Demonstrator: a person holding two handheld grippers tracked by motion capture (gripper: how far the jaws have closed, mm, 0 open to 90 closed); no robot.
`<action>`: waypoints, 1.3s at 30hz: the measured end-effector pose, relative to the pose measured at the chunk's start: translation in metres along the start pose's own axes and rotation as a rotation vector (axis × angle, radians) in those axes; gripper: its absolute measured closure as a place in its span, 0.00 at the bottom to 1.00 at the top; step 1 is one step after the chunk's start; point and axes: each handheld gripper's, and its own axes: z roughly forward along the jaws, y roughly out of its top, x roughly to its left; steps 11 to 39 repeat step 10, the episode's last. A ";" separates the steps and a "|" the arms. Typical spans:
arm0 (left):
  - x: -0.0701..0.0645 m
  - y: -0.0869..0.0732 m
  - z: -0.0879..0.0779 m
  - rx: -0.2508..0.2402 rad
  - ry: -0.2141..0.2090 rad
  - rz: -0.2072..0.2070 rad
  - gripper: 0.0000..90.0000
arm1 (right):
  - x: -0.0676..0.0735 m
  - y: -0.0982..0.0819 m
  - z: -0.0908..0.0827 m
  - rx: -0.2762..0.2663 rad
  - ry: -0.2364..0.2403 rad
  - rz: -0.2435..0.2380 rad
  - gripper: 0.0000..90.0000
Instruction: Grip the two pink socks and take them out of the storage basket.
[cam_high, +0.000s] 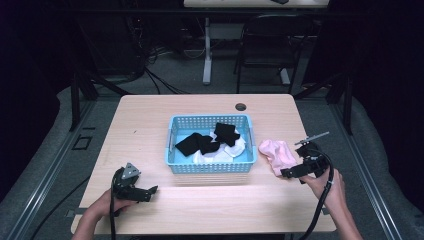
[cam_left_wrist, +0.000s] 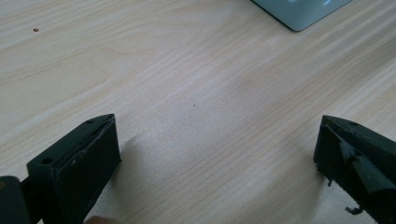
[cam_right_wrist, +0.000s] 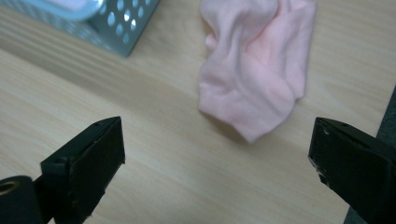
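Pink cloth (cam_right_wrist: 254, 70) lies crumpled on the tabletop (cam_high: 150, 125) just right of the blue basket (cam_high: 172, 150), clear of the right gripper (cam_right_wrist: 217, 158) whose fingers are spread empty, likely sorting, while the left gripper (cam_left_wrist: 217, 158) idles, fingers spread.

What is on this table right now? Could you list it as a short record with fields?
surface: wooden table
container: blue basket, holding black cloths and white cloths
beside basket: pink cloth, crumpled on the table
right gripper: open, nothing between its jaws, close to the pink cloth
left gripper: open over bare wood
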 end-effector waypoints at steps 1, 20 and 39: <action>0.000 0.000 0.000 0.000 0.000 0.000 0.00 | -0.001 -0.006 0.006 0.030 -0.002 0.004 0.04; 0.000 0.000 0.000 0.000 -0.001 0.001 0.00 | -0.011 -0.017 0.027 0.110 -0.016 0.031 0.05; 0.000 0.000 0.000 0.000 -0.001 0.001 0.00 | -0.011 -0.017 0.027 0.110 -0.016 0.031 0.05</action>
